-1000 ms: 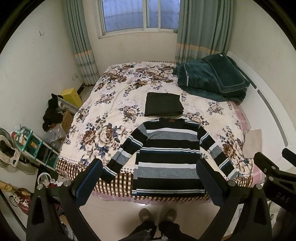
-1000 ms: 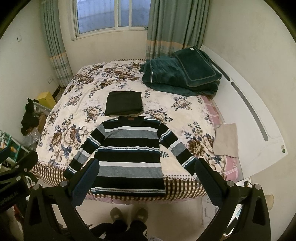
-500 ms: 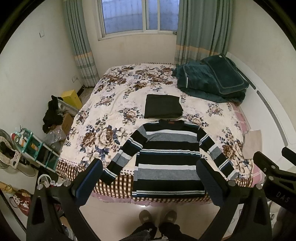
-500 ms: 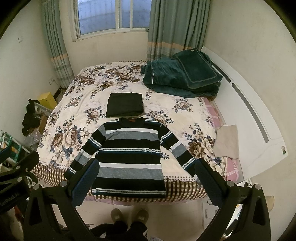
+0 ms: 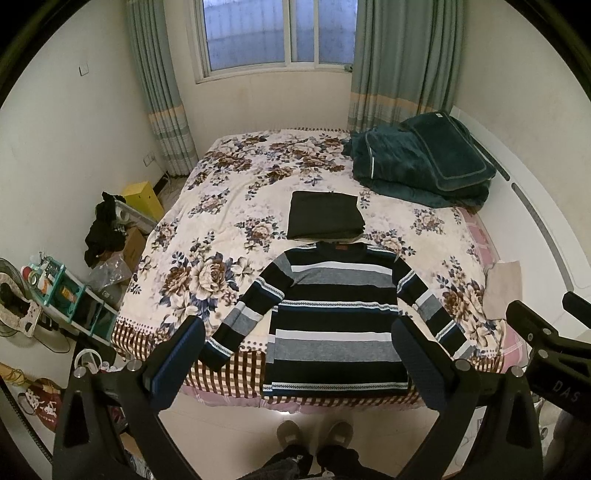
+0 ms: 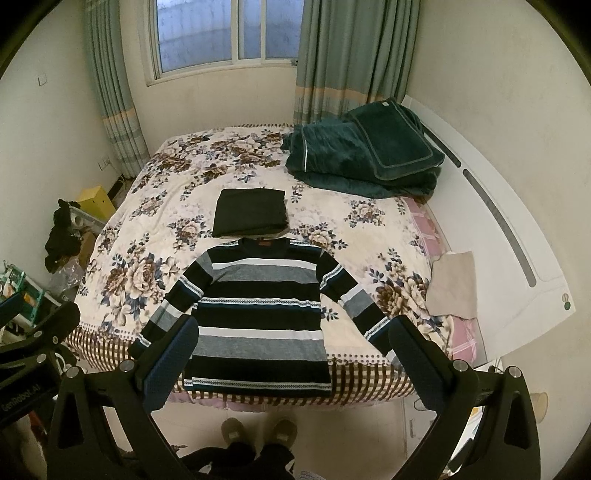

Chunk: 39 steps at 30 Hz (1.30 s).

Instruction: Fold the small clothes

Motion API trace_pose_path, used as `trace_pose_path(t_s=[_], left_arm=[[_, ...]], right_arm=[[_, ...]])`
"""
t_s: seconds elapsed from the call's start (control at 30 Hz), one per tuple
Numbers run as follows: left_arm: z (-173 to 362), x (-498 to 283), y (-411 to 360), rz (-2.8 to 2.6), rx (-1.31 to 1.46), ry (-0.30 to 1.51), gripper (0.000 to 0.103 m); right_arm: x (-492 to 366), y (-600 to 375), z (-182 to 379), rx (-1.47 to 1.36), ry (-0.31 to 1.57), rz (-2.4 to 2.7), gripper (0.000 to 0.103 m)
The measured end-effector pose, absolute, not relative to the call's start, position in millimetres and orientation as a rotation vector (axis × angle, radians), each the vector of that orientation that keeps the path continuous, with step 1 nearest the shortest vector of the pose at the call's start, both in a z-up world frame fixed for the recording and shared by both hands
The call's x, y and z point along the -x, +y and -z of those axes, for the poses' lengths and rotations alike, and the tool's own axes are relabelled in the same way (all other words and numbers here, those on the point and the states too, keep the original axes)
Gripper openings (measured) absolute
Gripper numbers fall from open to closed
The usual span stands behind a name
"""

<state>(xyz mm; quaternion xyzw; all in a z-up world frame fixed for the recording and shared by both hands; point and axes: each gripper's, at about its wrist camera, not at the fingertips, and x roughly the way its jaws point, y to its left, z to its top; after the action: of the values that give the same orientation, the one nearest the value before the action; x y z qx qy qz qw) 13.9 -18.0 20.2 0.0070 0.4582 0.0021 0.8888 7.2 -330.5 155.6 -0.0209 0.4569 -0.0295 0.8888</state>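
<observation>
Navy, grey and white striped sweater (image 5: 334, 325) on a cream floral bed (image 5: 229, 206); dark folded garment (image 5: 325, 219) at its 12 o'clock; teal quilt (image 5: 417, 166).

- The left wrist view looks from high above the foot of the bed (image 5: 207, 229), facing down its length toward the window (image 5: 280, 33), well back from the bedding.
- The right wrist view faces the same way from just to the right, at similar height and distance.
- Both share the striped sweater (image 5: 332, 314) (image 6: 258, 314), the whole bed (image 6: 155, 236) and the person's slippers (image 5: 314, 435) (image 6: 258, 430).
- The left view takes in the right gripper's frame (image 5: 546, 354) at its right edge; the right view shows the left gripper's frame (image 6: 33, 343) at its left edge.
</observation>
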Motion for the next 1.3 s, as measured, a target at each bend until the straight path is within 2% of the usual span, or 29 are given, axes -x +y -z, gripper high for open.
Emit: trace_pose_path(t_s=[0.47,0.83,0.93,1.1,1.3], left_arm=[[-34,-37,-24,-0.003,-0.014,0.947,0.103],[-31,-54,-27,-0.053,-0.033,0.909,0.103],[-9,-84,-29,-0.087,-0.048,0.882,0.103],[78,-145,-40,-0.129,-0.118,0.924,0.103],[184,-197,-69,-0.195,-0.185,1.072,0.103]], right_arm=[[-5,-331,-155,0.041,0.944,0.06,0.103],[-38,-324,-167,-0.017,0.952,0.075,0.103],[-55,-350,-135,-0.118,0.993,0.099,0.103],[-88,-441,-47,-0.277,1.065,0.322,0.103],[-106,-602,102,-0.599,1.187,0.579,0.103]])
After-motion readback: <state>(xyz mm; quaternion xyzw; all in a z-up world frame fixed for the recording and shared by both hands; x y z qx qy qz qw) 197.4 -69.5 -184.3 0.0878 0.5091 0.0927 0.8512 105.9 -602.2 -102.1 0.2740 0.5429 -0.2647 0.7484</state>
